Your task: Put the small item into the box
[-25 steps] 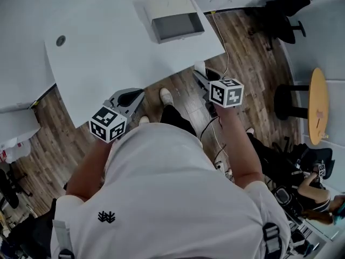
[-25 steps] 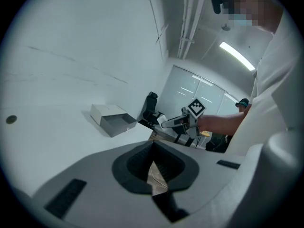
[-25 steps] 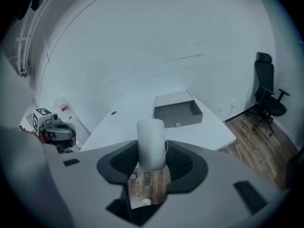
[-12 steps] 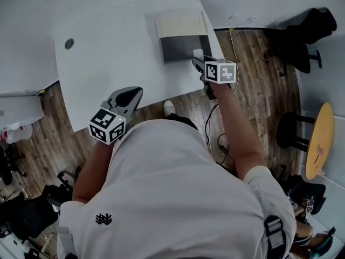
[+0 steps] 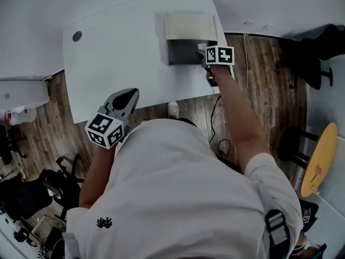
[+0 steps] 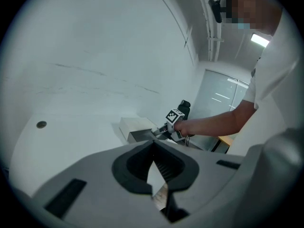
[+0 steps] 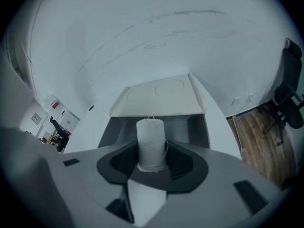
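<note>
A small white spool of thread [image 7: 151, 141] stands upright between the jaws of my right gripper [image 7: 152, 158], which is shut on it. In the head view that gripper [image 5: 201, 54] reaches over the near right corner of the open box [image 5: 180, 52], whose cream lid [image 5: 187, 26] is folded back. The right gripper view shows the box's grey inside [image 7: 118, 127] just beyond the spool. My left gripper [image 5: 129, 96] hovers at the table's front edge, well left of the box, shut and empty. The left gripper view shows its jaw tips [image 6: 153, 146] meeting, the box [image 6: 135, 131] far ahead.
The white table [image 5: 118, 53] has a round cable hole [image 5: 77, 36] at its far left. Wooden floor lies to the right, with a cable [image 5: 218, 144], a yellow round stool [image 5: 318, 161] and a dark chair [image 5: 323, 42]. Dark equipment [image 5: 27, 193] stands lower left.
My right gripper has moved forward from beside the person's legs, over the table edge, to the box with the spool. The left gripper has barely moved.
</note>
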Available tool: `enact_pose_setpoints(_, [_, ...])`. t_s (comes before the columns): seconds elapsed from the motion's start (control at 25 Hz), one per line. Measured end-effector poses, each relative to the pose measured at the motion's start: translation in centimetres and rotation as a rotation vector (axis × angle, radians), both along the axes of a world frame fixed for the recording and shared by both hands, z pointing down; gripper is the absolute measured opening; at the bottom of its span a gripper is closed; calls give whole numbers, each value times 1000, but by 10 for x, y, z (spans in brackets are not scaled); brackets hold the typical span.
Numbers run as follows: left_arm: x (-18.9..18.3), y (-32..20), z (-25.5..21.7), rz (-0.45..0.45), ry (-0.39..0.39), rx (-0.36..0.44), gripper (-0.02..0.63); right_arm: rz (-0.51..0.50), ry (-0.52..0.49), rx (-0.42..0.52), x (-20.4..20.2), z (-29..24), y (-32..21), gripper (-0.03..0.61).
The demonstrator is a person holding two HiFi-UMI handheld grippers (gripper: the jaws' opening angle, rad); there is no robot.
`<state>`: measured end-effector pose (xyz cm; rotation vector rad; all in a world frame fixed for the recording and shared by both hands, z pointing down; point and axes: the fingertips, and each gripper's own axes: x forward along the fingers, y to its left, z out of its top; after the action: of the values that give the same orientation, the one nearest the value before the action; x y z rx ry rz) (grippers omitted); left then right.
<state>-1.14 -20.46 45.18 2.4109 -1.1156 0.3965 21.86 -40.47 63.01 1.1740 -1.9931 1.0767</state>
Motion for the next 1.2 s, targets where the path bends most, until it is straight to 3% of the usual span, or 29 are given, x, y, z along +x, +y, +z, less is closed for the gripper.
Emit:
enact_pose_setpoints(0.52, [-26,9,1,-128,-1,-8,6,-30,80,-216,-1,42,-17,178])
enact_pose_setpoints(0.88, [-39,13,1,-160,2,1,8,-21,117,-272,1,54,-20,184])
enact_pose_setpoints(1.2, [-43,15,-2,-142,8,10,8,-4,123,-260,3,47,-17,196])
